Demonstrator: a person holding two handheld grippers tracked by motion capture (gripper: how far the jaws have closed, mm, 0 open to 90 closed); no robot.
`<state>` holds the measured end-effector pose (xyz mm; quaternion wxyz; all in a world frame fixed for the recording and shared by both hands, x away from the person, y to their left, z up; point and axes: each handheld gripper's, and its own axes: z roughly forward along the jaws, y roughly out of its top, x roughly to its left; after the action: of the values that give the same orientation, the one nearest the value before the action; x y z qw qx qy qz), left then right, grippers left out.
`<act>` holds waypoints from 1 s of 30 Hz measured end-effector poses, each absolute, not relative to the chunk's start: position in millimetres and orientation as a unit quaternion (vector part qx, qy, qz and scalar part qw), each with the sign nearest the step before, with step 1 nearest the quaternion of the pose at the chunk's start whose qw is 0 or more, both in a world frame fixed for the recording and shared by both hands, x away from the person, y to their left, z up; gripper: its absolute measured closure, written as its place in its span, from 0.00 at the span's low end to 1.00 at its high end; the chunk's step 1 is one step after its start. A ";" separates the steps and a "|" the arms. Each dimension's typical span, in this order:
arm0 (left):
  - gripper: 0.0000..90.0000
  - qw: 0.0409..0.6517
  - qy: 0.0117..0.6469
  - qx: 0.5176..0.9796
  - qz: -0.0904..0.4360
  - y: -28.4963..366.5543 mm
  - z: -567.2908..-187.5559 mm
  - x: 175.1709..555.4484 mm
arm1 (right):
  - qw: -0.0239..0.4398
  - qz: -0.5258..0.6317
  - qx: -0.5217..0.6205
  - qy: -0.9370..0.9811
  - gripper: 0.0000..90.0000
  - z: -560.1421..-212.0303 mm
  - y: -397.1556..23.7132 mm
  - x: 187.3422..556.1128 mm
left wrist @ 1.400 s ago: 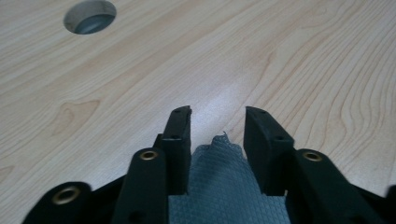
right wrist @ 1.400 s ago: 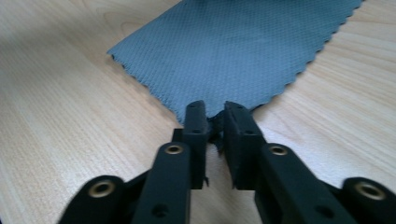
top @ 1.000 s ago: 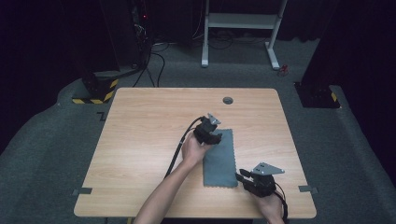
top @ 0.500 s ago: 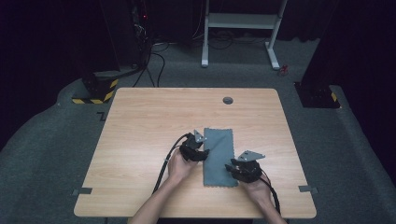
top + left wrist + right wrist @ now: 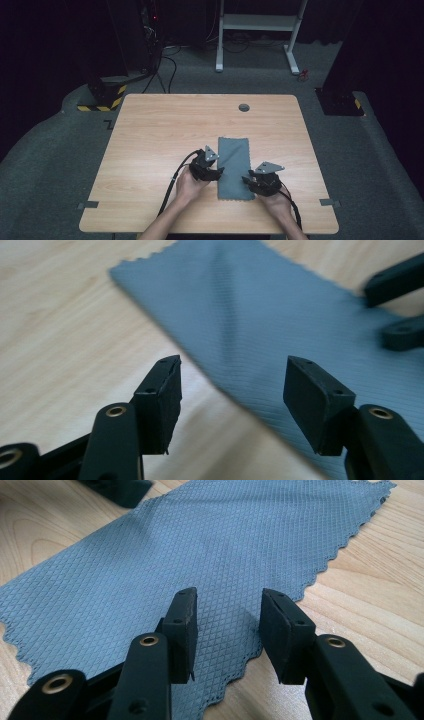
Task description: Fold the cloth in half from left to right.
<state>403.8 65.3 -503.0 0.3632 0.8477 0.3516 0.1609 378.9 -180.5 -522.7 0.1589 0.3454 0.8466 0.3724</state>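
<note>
In my left tongs' [image 5: 230,390] view the near edge of the grey cloth [image 5: 234,167] is looking blurry, and two black tips of the other tongs are poking in at the right, cut off. The cloth is lying flat on the wooden surface [image 5: 165,130], long, with a bumpy diamond weave and zigzag edges. I am holding my left tongs and right tongs [image 5: 227,630] apart; both have just been opening wider, squeezing nothing, over the cloth's edges.

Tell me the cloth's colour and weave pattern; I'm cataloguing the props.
Blue-grey cloth, embossed with a fine diamond grid and a zigzag-cut edge; the right gripper view shows it best.
</note>
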 end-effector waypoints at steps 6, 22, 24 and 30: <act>0.44 0.351 0.339 0.859 0.154 58.9 -511.9 385.7 | 0.158 0.373 0.346 0.847 0.66 -522.7 -180.6 378.9; 0.42 0.386 0.360 0.834 0.162 81.9 -525.9 359.6 | 0.160 0.372 0.349 0.845 0.63 -522.8 -181.3 378.3; 0.42 0.384 0.359 0.835 0.165 83.0 -525.7 359.1 | 0.160 0.372 0.351 0.844 0.62 -522.8 -181.6 378.3; 0.39 0.382 0.366 0.832 0.168 83.7 -525.9 357.7 | 0.161 0.370 0.354 0.844 0.61 -522.6 -182.1 377.9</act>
<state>357.7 83.7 -525.9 0.3824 0.8317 0.3657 0.1681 377.9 -182.1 -522.6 0.1609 0.3542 0.8437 0.3699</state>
